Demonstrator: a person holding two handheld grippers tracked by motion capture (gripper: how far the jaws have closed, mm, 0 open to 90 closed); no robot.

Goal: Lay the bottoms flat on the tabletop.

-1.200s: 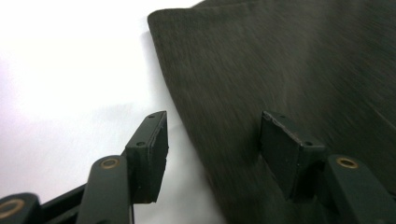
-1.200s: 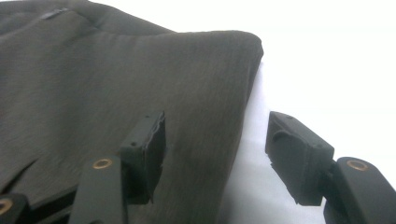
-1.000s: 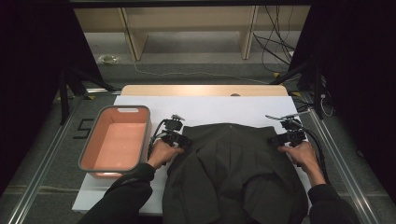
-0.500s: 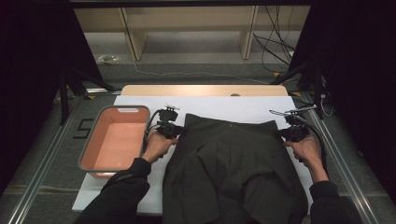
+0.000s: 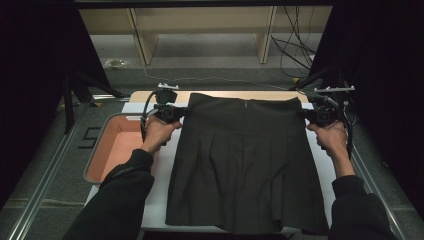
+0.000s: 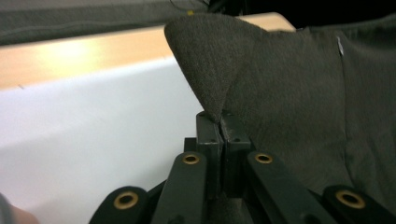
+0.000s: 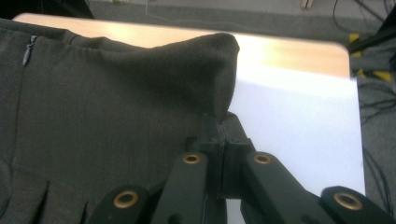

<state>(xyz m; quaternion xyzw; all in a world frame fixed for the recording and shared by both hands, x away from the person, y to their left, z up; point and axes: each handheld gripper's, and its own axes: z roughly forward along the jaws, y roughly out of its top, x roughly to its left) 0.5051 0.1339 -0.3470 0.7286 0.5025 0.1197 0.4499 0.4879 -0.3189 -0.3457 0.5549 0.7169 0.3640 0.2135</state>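
**Dark pleated skirt held at both waist corners over the white table**

High view: a dark pleated skirt [image 5: 245,165] lies spread flat on the white table [image 5: 155,197], its waistband towards the far edge and its hem near the person's side. The left gripper [image 5: 181,112] sits at the skirt's far left corner and the right gripper [image 5: 306,115] at the far right corner, each held in a hand with a dark sleeve reaching in from the bottom. A salmon-coloured tray [image 5: 116,145] stands on the table just left of the left hand [image 5: 159,134], apart from the skirt. Beyond the white sheet a strip of bare wood tabletop [image 5: 150,95] shows at the far edge.

Left gripper view: the two black jaws stand pressed together with a pinch of the skirt [image 6: 289,102] between their tips. The cloth rises from the left gripper [image 6: 219,122] in a pointed fold. The white table [image 6: 93,130] shows to the left, the wood strip [image 6: 70,60] beyond it.

Right gripper view: the jaws are closed tight on the skirt [image 7: 116,116] at its corner, the fabric bunching into a rounded fold above the right gripper [image 7: 220,125]. A zip runs down the waistband at far left. The white table [image 7: 299,130] lies to the right.
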